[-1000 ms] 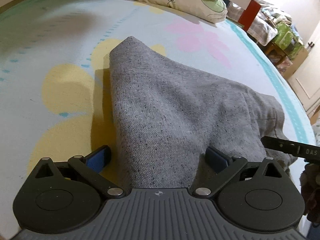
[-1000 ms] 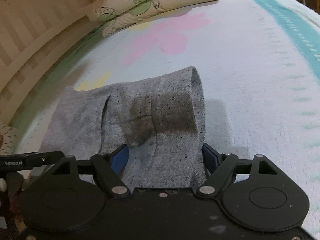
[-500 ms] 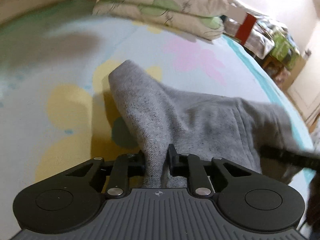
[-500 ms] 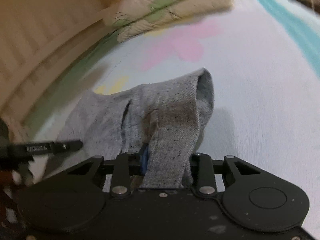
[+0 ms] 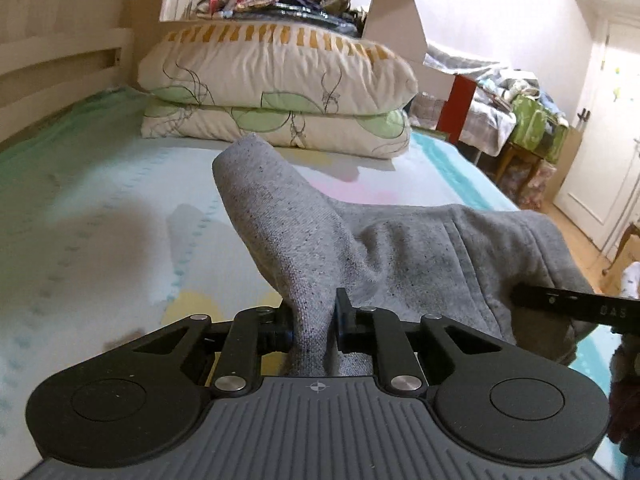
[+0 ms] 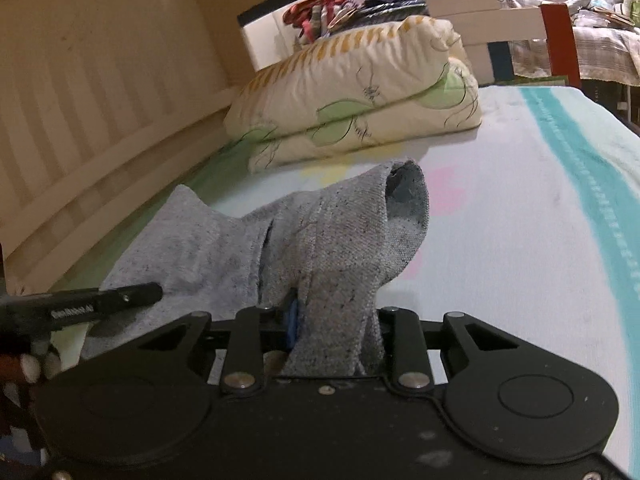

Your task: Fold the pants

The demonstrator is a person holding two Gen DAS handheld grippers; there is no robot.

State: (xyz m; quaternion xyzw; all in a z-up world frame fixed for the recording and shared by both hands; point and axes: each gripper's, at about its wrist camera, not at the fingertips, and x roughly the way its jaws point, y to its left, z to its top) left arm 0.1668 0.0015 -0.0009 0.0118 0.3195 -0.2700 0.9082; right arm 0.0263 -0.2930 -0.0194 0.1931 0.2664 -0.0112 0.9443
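Observation:
The grey speckled pants (image 5: 400, 248) hang lifted above the bed, stretched between both grippers. My left gripper (image 5: 314, 312) is shut on a bunched fold of the cloth, and a pointed corner of fabric rises ahead of it. My right gripper (image 6: 336, 320) is shut on the thick band near the opening of the pants (image 6: 208, 248), whose dark inside shows. A black finger (image 5: 580, 310) of the right gripper shows at the right edge of the left wrist view. The left gripper's finger (image 6: 100, 302) lies at the left of the right wrist view.
The bed sheet (image 5: 100, 220) is pale with teal stripes and pastel flowers. Two stacked pillows (image 5: 276, 92) lie at the bed's head. A cream slatted bed frame (image 6: 80, 100) runs along the left. Cluttered furniture (image 5: 520, 120) and a white door (image 5: 600, 140) stand to the right.
Both grippers went from open around the flat pants to shut on folds of cloth. Both then rose, lifting the pants off the sheet, and the views tipped up toward the pillows.

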